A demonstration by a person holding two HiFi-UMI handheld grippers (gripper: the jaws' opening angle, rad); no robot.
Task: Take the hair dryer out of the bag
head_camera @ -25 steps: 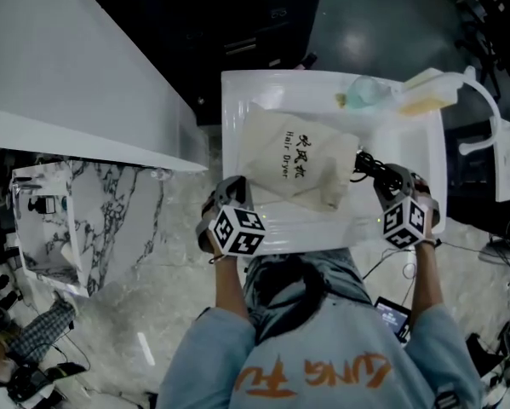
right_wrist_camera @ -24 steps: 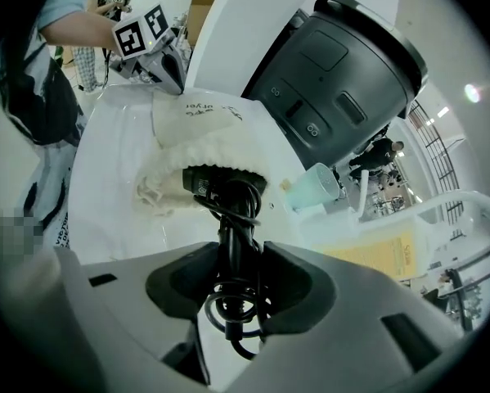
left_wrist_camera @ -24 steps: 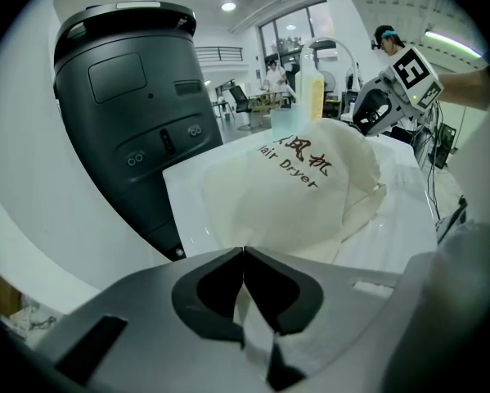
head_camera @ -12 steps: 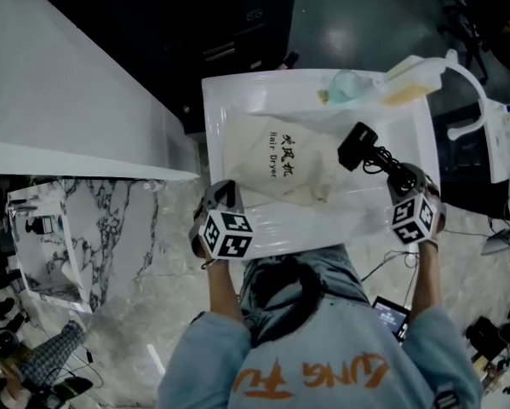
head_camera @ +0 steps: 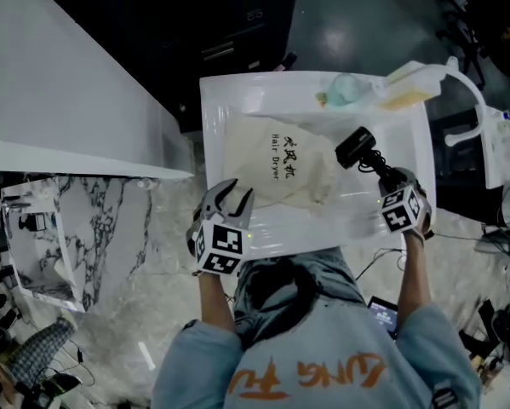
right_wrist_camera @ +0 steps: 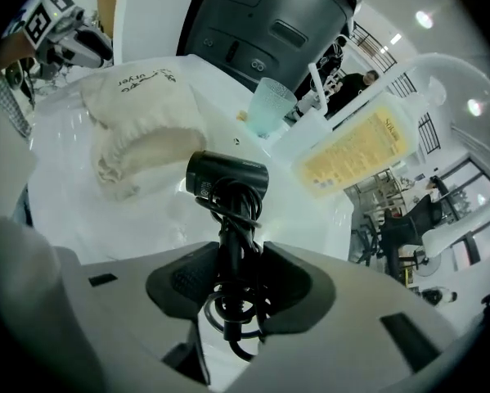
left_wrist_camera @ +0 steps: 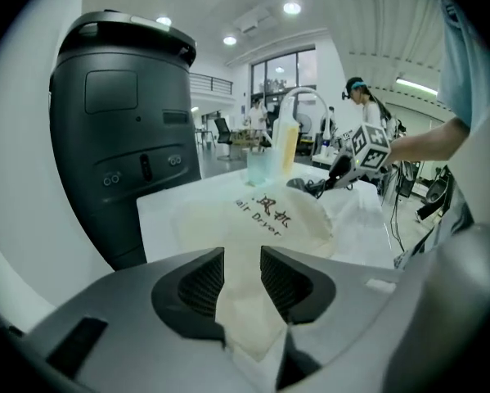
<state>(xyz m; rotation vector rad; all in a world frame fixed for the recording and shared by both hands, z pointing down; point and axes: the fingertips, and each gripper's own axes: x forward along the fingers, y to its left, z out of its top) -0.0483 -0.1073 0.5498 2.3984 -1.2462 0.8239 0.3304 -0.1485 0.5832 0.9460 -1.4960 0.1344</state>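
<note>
A cream cloth bag (head_camera: 276,164) with black print lies flat on the white table (head_camera: 229,92). The black hair dryer (head_camera: 355,146) is outside the bag, to its right and above the tabletop. My right gripper (head_camera: 382,175) is shut on the dryer's cord-wrapped handle (right_wrist_camera: 228,244), with the dryer's head (right_wrist_camera: 227,174) pointing away from me. My left gripper (head_camera: 229,192) is at the bag's near left corner. Its jaws have just been opening. A corner of the bag (left_wrist_camera: 245,301) lies between the left gripper's (left_wrist_camera: 242,256) pads, which no longer pinch it.
A ribbed glass tumbler (head_camera: 344,88) and a yellow bottle (head_camera: 412,88) stand at the table's far edge. A tall dark grey machine (left_wrist_camera: 122,121) stands behind the table. A white counter (head_camera: 50,83) is to the left. People stand in the background.
The right gripper has carried the hair dryer out of the bag's mouth and off to the right. The left gripper's jaws have spread, and it has lifted back from the bag's corner.
</note>
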